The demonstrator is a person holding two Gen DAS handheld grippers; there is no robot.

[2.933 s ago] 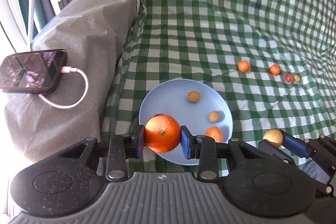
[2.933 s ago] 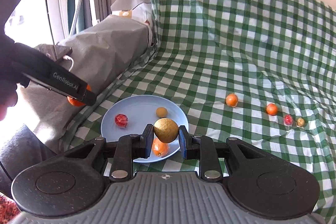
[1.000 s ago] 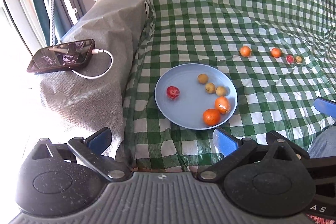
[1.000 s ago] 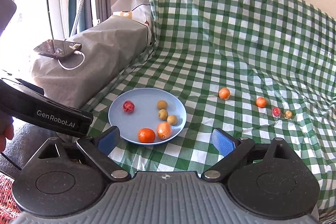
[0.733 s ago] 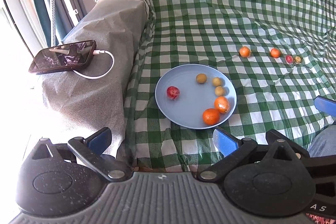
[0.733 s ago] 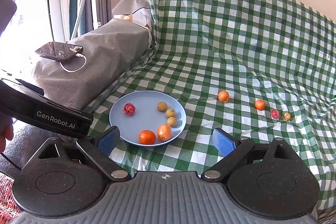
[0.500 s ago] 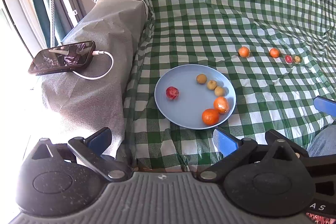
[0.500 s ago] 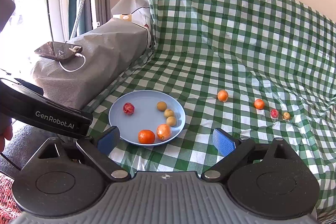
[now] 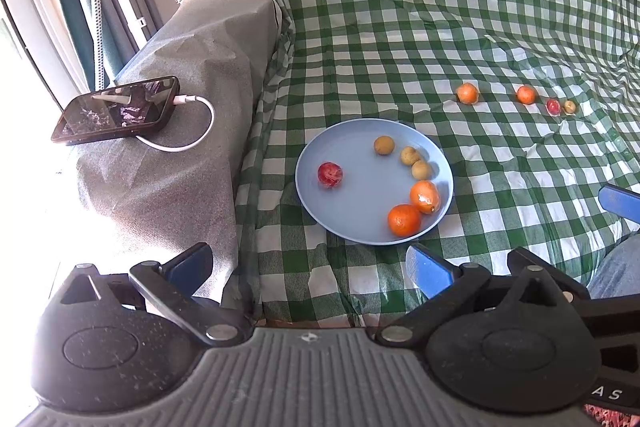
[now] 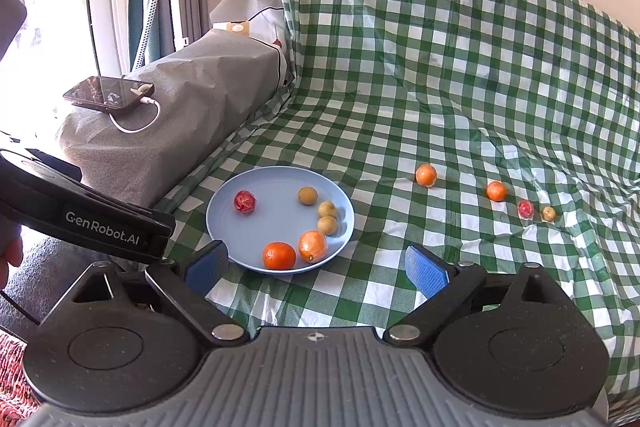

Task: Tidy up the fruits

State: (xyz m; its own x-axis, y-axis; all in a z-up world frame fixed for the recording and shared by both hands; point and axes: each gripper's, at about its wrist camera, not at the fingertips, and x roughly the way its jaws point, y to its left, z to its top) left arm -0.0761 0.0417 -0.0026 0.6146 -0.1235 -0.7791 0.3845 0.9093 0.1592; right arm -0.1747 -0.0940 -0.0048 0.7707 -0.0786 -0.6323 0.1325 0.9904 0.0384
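A light blue plate (image 9: 360,223) (image 10: 224,223) lies on the green checked cloth. It holds two oranges (image 9: 404,220) (image 10: 279,255), three small tan fruits (image 9: 384,145) (image 10: 307,195) and a red fruit (image 9: 330,174) (image 10: 244,202). Further right, a row of loose fruits lies on the cloth: two small oranges (image 9: 467,93) (image 10: 425,175), a red fruit (image 9: 553,106) (image 10: 525,209) and a tan fruit (image 9: 569,106) (image 10: 549,213). My left gripper (image 9: 308,267) is open and empty, pulled back before the plate. My right gripper (image 10: 316,269) is open and empty, also near the plate's front.
A grey covered armrest (image 9: 168,147) (image 10: 180,115) stands left of the plate, with a phone (image 9: 116,109) (image 10: 109,93) on a white charging cable on top. The other gripper's body (image 10: 88,219) shows at the left of the right wrist view. A window is at the far left.
Both grippers let go of their fruits, an orange and a tan fruit, which now lie on the plate. Both then opened wide and drew back; in the last second almost nothing moved.
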